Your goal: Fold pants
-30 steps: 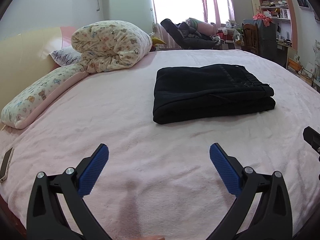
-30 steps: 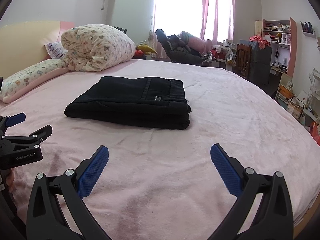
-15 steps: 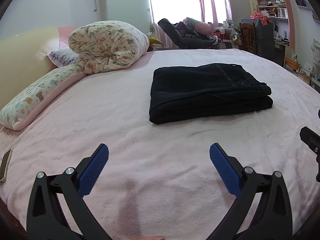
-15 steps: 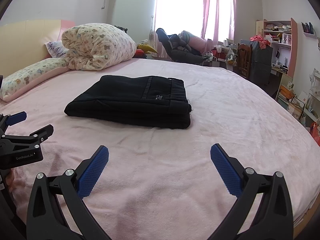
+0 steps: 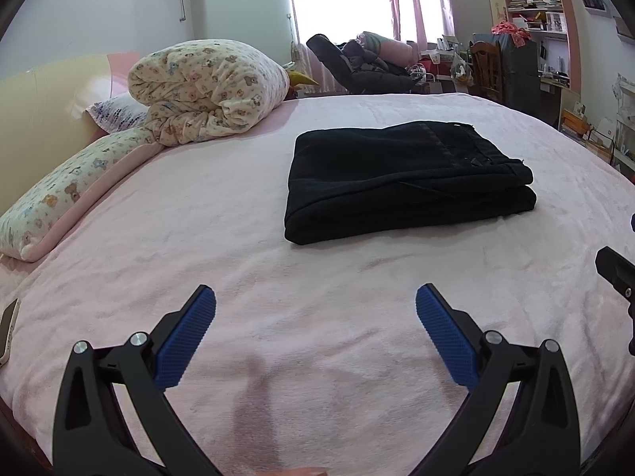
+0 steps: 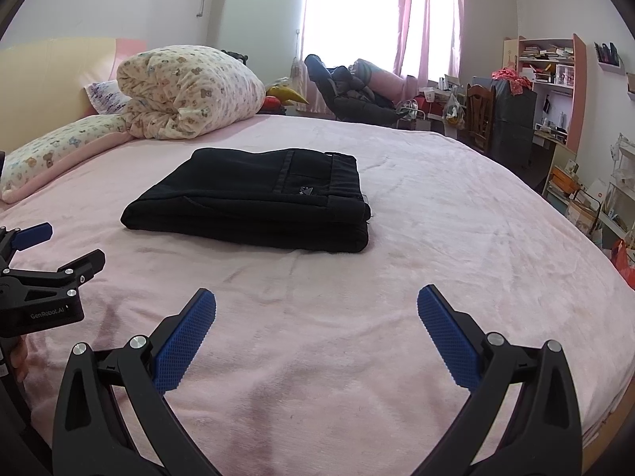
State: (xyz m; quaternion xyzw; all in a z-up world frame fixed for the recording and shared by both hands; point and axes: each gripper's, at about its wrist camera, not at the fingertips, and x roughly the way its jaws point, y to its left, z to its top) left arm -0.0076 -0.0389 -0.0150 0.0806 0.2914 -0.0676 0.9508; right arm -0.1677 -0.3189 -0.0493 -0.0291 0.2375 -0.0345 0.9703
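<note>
I have the black pants [image 5: 405, 182] lying folded into a thick, compact stack on the pink bed cover [image 5: 198, 238], ahead of both tools and well apart from either. My left gripper [image 5: 315, 331] hangs over bare cover with its blue pads spread wide and nothing between them; my right gripper [image 6: 316, 331] is just as wide apart and just as empty. From the left wrist view the stack sits forward and somewhat to the right of my jaw line, its rounded folded end facing my left side. From the right wrist view it sits forward and to the left, with the waistband end and its small label nearest my right side. So the bundle lies between the two tools, its long axis running across from one to the other, roughly side to side in front of me. I cannot say with confidence which tool is nearer; both look about equally far back. My judgement is that the folding is essentially done, since the layers sit square with no loose leg trailing. If I tidy anything, each tool would reach forward and inward toward its own end of the stack.
</note>
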